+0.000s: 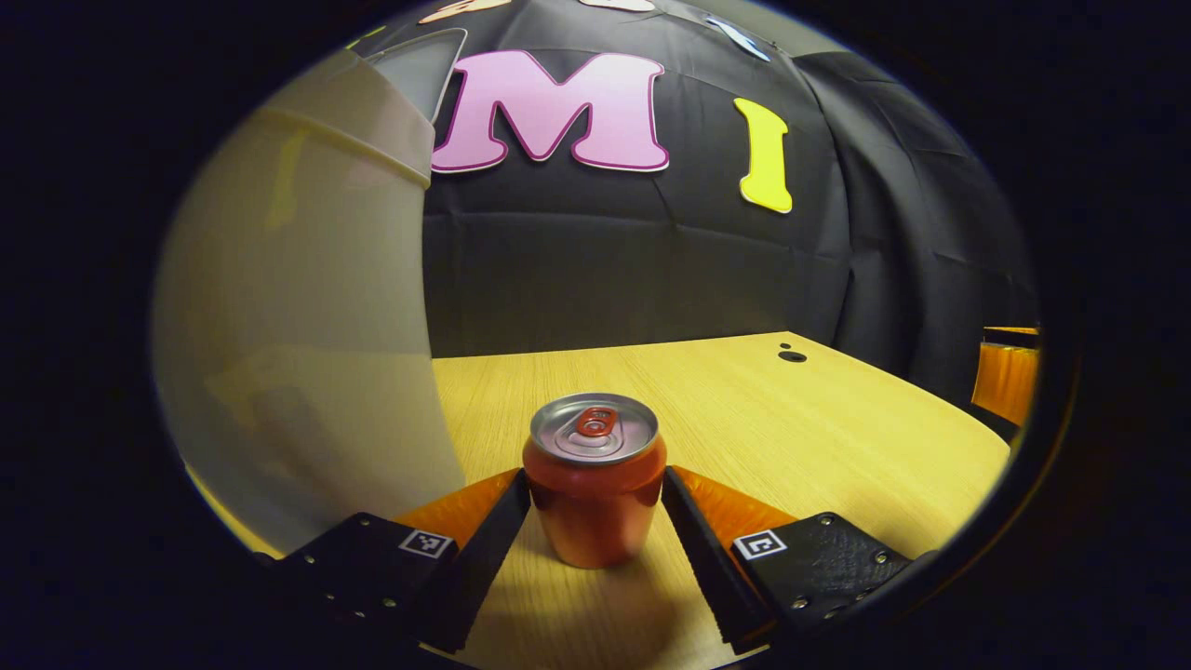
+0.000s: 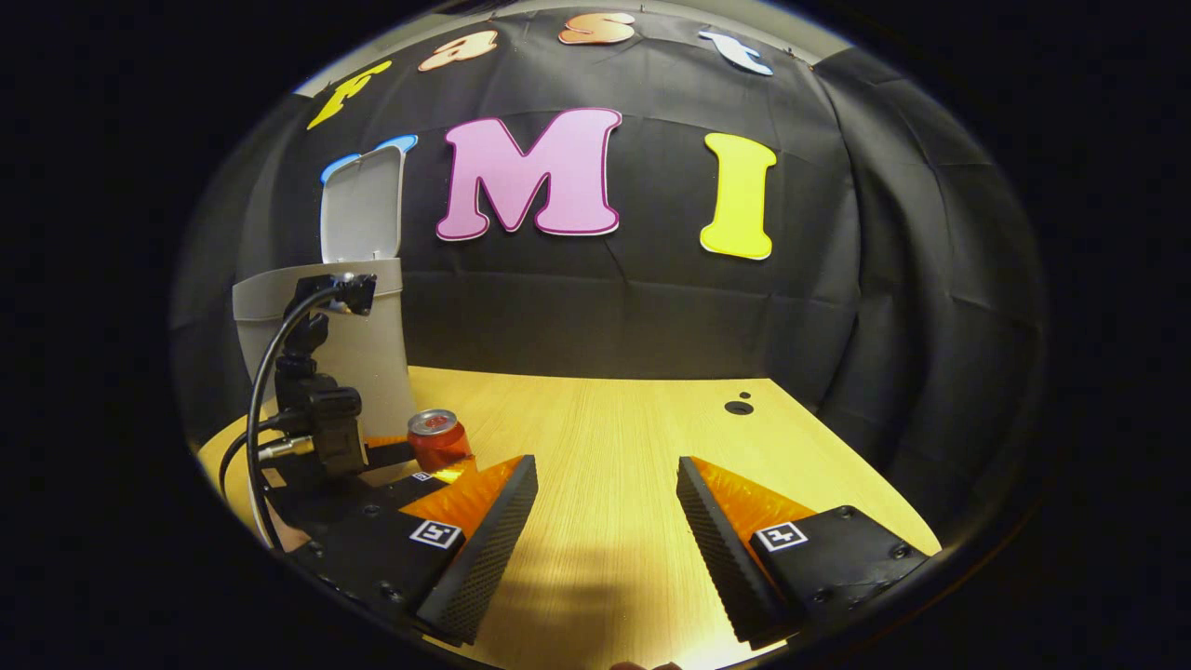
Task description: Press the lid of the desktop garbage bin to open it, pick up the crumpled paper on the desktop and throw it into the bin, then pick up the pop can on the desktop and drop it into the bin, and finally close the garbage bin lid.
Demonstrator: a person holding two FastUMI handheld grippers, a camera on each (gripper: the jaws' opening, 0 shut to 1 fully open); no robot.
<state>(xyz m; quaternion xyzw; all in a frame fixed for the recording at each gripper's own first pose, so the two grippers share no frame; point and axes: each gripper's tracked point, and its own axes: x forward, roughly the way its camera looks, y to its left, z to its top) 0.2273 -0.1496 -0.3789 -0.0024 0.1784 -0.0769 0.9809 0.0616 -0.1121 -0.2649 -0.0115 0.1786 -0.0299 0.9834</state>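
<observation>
A red pop can (image 1: pixel 595 484) stands upright on the wooden desktop (image 1: pixel 791 428), silver top and pull tab facing up. My left gripper (image 1: pixel 595 479) has one finger against each side of the can. Close on the left rises the pale garbage bin (image 1: pixel 298 326) with its lid (image 1: pixel 423 65) raised. In the right gripper view the bin (image 2: pixel 377 344) stands at the back left, its lid (image 2: pixel 363 214) upright. In front of the bin is the can (image 2: pixel 437 439), between the fingers of the left gripper. My right gripper (image 2: pixel 607 475) hovers open over bare desktop, holding nothing.
A black cable (image 2: pixel 265 372) loops off the left gripper's body (image 2: pixel 316 419). Two small dark holes (image 1: pixel 792 355) mark the desk near its far right edge. An orange object (image 1: pixel 1005 377) sits beyond the desk's right side. The black cloth wall closes the back.
</observation>
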